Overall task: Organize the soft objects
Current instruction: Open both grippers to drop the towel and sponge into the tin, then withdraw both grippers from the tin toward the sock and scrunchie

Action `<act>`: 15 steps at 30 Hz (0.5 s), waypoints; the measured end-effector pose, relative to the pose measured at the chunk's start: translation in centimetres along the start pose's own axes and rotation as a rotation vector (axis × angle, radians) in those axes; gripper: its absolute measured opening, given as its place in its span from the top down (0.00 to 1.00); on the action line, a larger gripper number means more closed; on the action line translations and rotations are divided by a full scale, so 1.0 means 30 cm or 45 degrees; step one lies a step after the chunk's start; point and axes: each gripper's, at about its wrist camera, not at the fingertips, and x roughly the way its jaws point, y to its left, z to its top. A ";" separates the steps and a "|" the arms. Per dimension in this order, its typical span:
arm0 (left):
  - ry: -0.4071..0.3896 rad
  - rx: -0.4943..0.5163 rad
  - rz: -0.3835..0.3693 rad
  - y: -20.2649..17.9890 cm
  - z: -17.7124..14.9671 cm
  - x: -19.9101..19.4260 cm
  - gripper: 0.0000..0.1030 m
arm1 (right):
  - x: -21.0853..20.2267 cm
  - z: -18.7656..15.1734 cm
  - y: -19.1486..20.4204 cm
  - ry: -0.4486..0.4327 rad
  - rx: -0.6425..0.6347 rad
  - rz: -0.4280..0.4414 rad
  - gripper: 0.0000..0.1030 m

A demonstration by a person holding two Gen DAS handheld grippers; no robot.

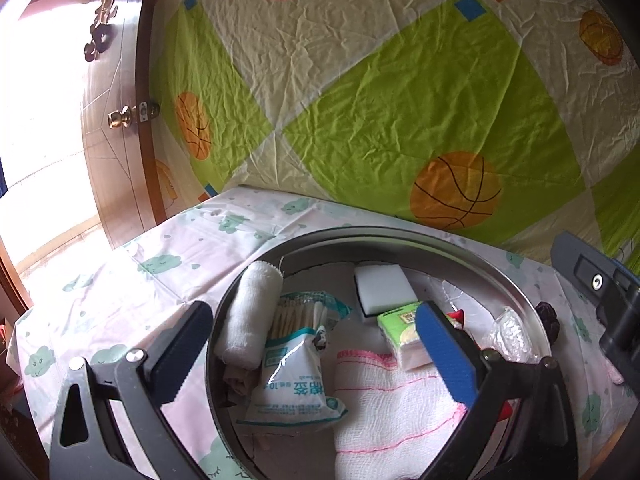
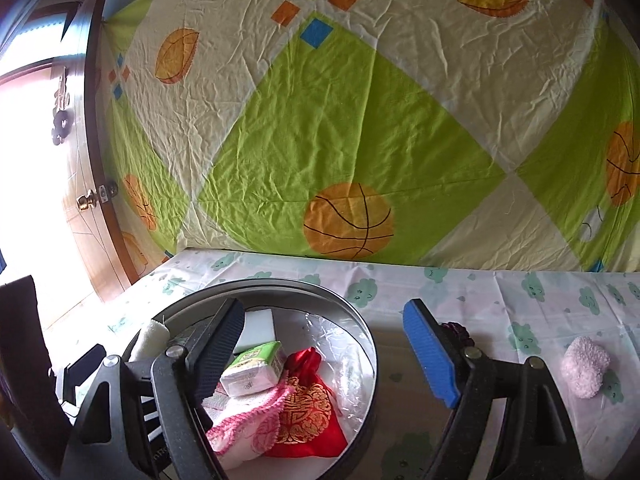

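From your left wrist, your left gripper [image 1: 308, 354] hangs tilted down over the round tin [image 1: 400, 236], jaws spread wide and empty. Inside the tin lie a rolled towel [image 1: 250, 312], a swab bag [image 1: 292, 360], a sponge [image 1: 380, 286], tissues [image 1: 404, 332] and gauze cloth [image 1: 384, 400], likely gathered there for tidiness.

From your right wrist, your right gripper [image 2: 324, 356] straddles the tin's right rim, jaws open and empty. A red pouch [image 2: 308, 404] sits inside. A pink pom-pom [image 2: 584, 366] waits on the table [image 2: 500, 300], well apart.

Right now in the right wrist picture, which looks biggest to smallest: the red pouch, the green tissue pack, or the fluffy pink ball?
1. red pouch
2. green tissue pack
3. fluffy pink ball, close to the tissue pack, so unsure.
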 end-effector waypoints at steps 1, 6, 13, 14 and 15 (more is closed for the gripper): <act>-0.001 -0.004 -0.007 -0.006 -0.004 -0.003 0.00 | -0.006 -0.007 -0.017 0.004 0.009 -0.008 0.19; -0.032 0.033 -0.010 -0.059 -0.024 -0.030 0.00 | -0.025 -0.025 -0.085 0.007 0.045 -0.047 0.19; -0.093 0.003 -0.002 -0.101 -0.055 -0.070 0.00 | -0.055 -0.054 -0.157 0.001 0.068 -0.099 0.19; -0.108 0.003 0.005 -0.107 -0.061 -0.077 0.00 | -0.058 -0.059 -0.165 0.000 0.068 -0.109 0.19; -0.122 0.005 0.011 -0.114 -0.066 -0.083 0.00 | -0.062 -0.064 -0.174 -0.003 0.069 -0.116 0.19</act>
